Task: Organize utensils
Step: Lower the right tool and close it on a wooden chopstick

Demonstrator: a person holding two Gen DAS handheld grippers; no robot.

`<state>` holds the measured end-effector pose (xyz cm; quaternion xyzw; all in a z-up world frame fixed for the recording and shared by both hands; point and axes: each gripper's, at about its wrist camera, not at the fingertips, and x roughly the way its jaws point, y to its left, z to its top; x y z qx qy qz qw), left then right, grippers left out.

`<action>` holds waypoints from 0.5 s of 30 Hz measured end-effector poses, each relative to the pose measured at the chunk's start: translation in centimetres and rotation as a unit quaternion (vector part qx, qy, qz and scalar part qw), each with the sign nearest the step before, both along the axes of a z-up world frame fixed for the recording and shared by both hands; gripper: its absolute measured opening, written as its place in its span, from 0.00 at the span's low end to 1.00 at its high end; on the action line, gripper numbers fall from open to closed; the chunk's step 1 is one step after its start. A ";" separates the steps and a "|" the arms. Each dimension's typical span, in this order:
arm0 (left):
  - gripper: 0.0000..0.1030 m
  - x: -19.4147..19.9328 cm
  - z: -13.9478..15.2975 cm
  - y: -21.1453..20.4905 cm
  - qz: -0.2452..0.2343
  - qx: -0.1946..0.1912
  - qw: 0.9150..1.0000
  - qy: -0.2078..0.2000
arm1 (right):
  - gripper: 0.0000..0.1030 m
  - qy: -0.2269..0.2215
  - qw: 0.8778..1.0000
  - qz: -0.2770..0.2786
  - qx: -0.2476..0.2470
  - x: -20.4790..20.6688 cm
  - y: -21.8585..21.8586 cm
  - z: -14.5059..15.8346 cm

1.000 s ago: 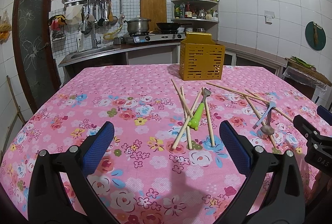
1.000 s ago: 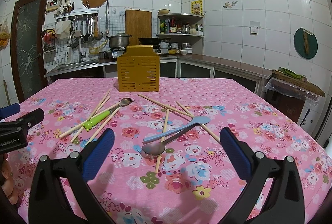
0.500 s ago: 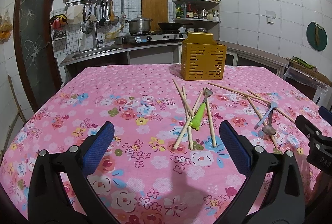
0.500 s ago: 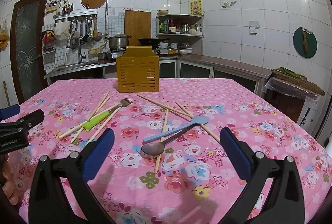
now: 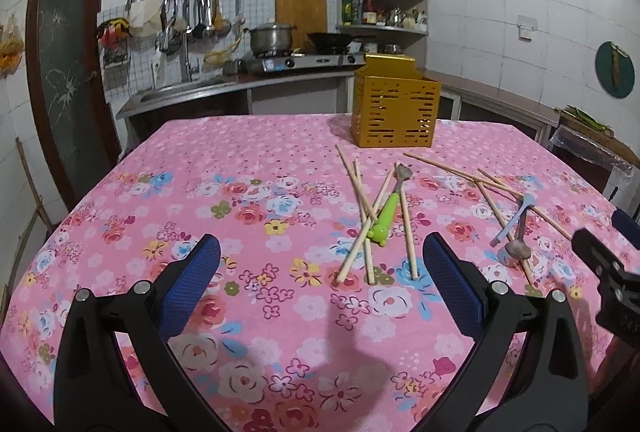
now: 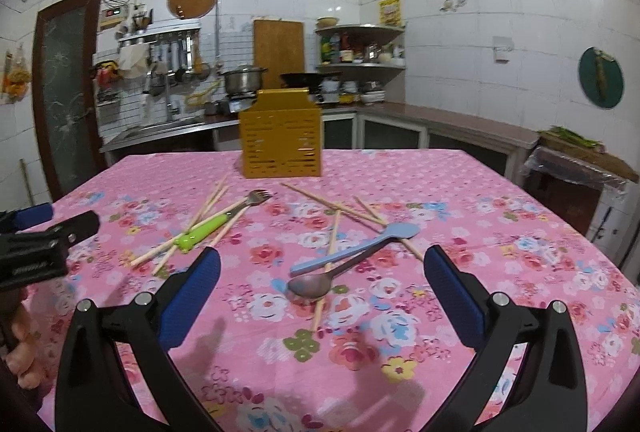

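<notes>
Wooden chopsticks lay crossed under the metal spoon, so my right tool, spread wide and empty, risked scattering them.

Left gripper is showing two black plastic arms, each carrying a textured blue pad and two silver screw heads. Right gripper is wearing the same black frame, blue pads and screws. Bare fingers are showing at its view's left edge.
</notes>
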<state>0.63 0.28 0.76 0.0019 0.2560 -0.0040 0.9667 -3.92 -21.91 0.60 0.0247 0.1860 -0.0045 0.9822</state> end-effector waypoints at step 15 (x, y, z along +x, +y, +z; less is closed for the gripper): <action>0.95 7.3 4.8 -1.4 -0.019 0.034 0.999 -0.006 | 0.96 0.052 0.999 0.012 0.007 10.5 -2.8 4.3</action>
